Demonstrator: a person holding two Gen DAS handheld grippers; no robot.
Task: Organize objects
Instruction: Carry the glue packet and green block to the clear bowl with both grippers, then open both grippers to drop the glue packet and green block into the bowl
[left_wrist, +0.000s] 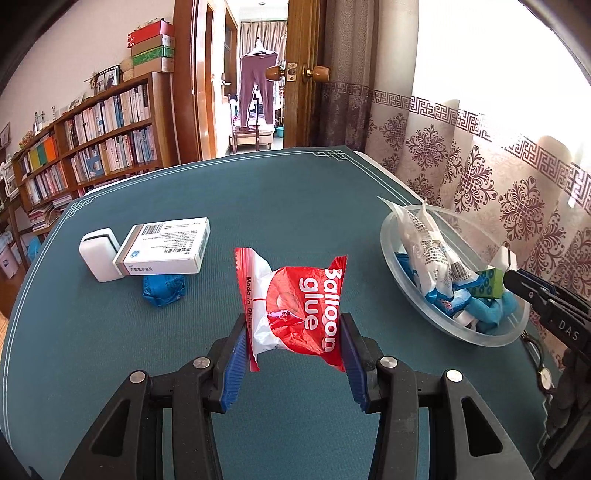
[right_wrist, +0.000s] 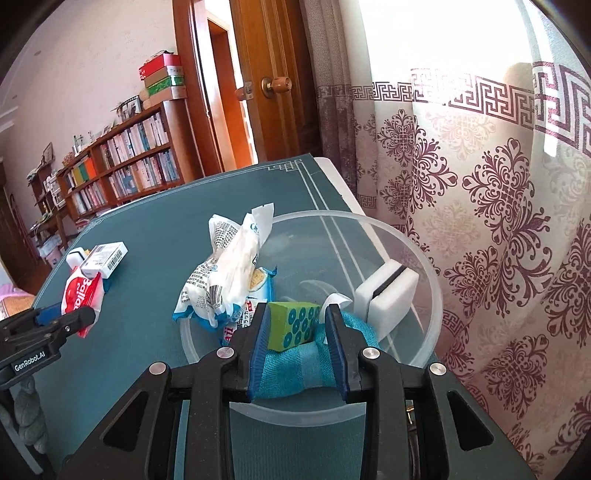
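Red "Balloon glue" packet (left_wrist: 295, 310) clamped in left tongs (left_wrist: 295, 345); right tongs (right_wrist: 297, 332) grasping green block (right_wrist: 293, 325)

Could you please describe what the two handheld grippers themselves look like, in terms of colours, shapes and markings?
Both match: the left gripper and right gripper have black plastic linkage arms with triangular cut-outs and round silver pivot bolts. Their fingers are black with ribbed blue pads. Seen from the opposite camera, white lettering shows: "GenRobot.AI" on the left body, "DAS" on the right. No cables or sleeves are visible.
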